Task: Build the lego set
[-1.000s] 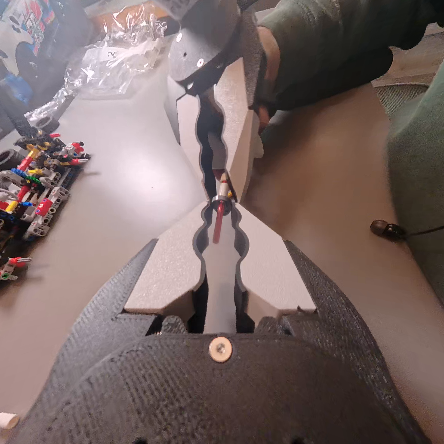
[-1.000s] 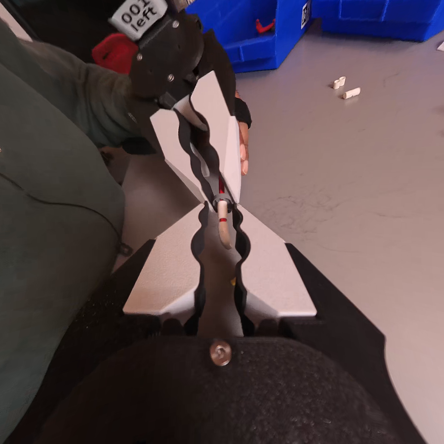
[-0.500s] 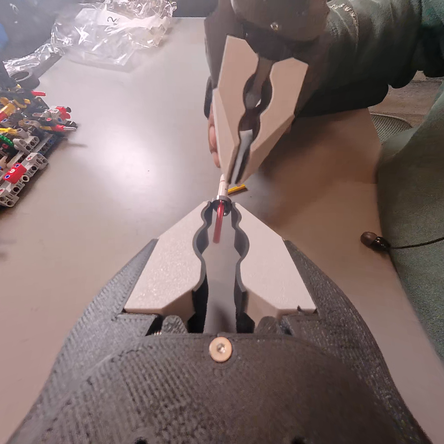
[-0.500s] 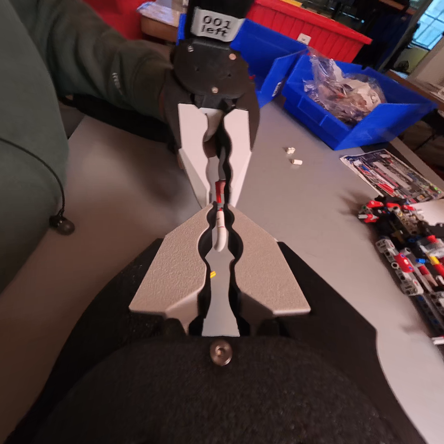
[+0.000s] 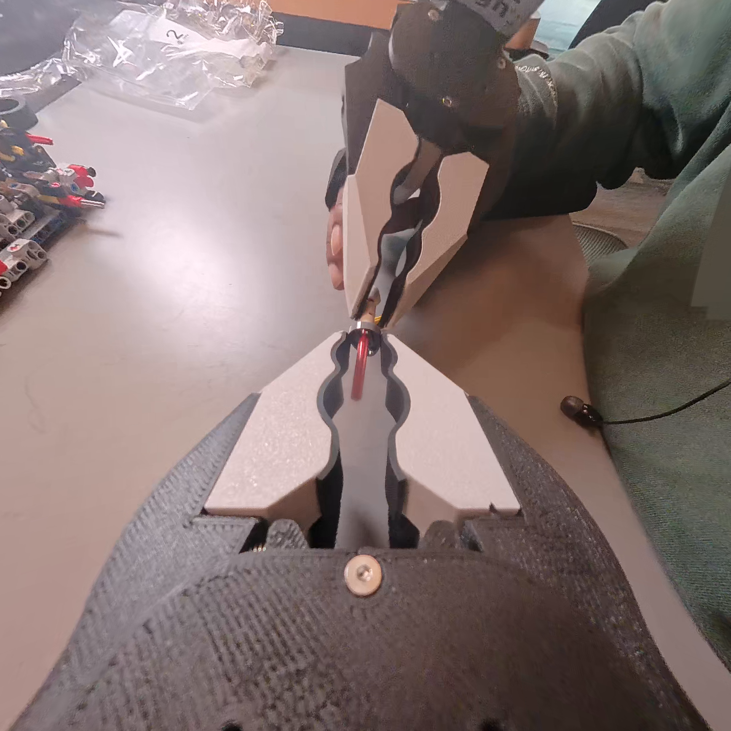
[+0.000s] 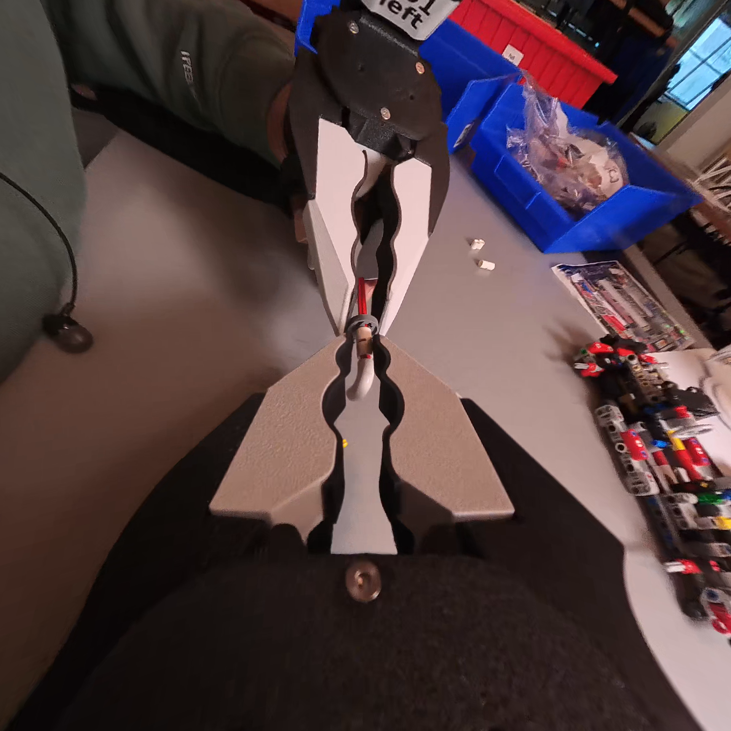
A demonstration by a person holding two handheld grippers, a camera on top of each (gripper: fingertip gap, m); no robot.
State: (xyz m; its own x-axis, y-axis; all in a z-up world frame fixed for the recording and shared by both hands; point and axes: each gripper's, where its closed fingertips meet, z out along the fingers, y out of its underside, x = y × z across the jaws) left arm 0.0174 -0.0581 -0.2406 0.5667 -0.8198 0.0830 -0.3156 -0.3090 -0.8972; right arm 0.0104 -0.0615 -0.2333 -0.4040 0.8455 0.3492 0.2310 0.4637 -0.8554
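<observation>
My left gripper (image 5: 363,336) is shut on a grey ring (image 5: 366,326) with a red axle (image 5: 359,368) through it; the axle runs back between my fingers. My right gripper (image 6: 362,344) meets it tip to tip above the grey table (image 5: 178,277). It is shut on a tan sleeve (image 6: 364,342) with a white curved piece (image 6: 362,379) behind it. The tan sleeve butts against the grey ring (image 6: 363,322). The right wrist view shows the left gripper (image 6: 362,328) and its red axle (image 6: 360,294). The left wrist view shows the right gripper (image 5: 372,316).
A multicoloured brick model (image 6: 672,455) lies on the table, also in the left wrist view (image 5: 35,221). Blue bins (image 6: 573,190), a red bin (image 6: 534,51), a booklet (image 6: 621,304), two small white pieces (image 6: 484,264), plastic bags (image 5: 170,51) and a person's green sleeve (image 5: 633,99) surround the grippers.
My right gripper's jaws went from wide around the white piece to shut on it. Both grippers swung round together, tips still meeting; the left kept its hold on the ring and axle.
</observation>
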